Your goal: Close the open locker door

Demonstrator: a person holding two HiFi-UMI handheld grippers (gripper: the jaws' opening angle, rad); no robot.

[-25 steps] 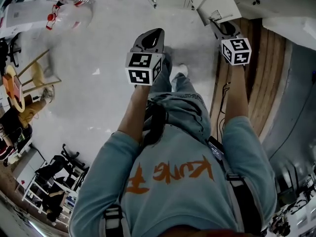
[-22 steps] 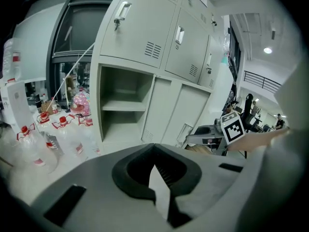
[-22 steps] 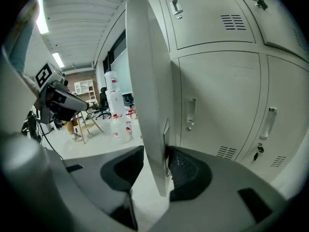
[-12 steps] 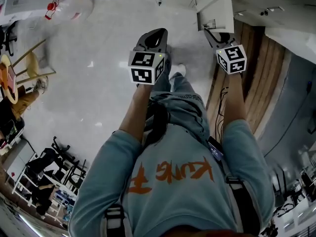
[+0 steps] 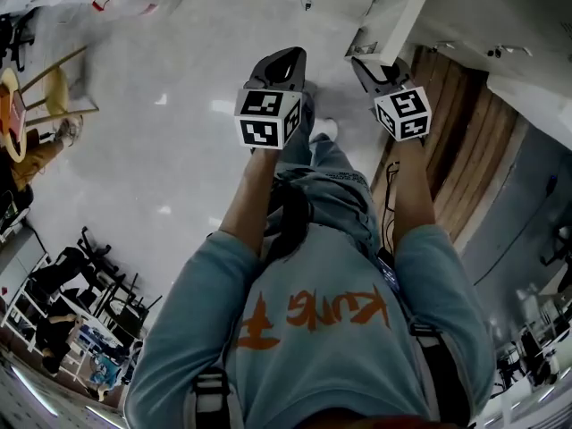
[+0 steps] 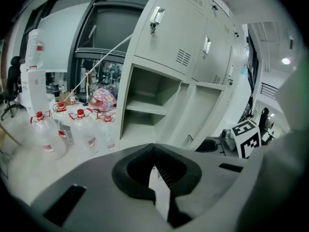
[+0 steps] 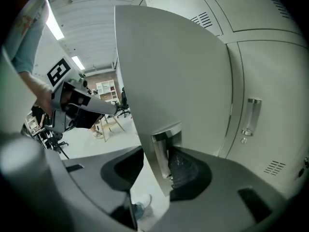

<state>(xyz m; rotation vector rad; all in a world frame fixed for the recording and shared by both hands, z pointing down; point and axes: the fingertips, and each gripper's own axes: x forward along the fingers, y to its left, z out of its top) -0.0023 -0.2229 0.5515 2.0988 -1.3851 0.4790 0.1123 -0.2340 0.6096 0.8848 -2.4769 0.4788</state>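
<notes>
The open white locker door (image 7: 174,76) stands edge-on in the right gripper view, with its metal handle (image 7: 161,151) low on the edge. That edge sits between the jaws of my right gripper (image 7: 157,153), which are opening; a sliver of floor shows beside the left pad. The head view shows the right gripper (image 5: 366,63) at the bottom edge of the door (image 5: 398,12). My left gripper (image 5: 284,56) hangs over the floor, shut and empty. Past its tips (image 6: 154,151) the left gripper view shows the open locker compartment (image 6: 147,108).
Closed locker doors (image 7: 270,95) stand to the right of the open one. Several plastic water bottles (image 6: 48,134) crowd the floor left of the lockers. A wooden strip (image 5: 451,141) runs along the floor on the right. Chairs and shelving (image 5: 67,293) stand at the left.
My right gripper has drifted left and nearer to me, staying at the door's edge. The door now lies at a different slant in the head view. The left gripper has hardly moved.
</notes>
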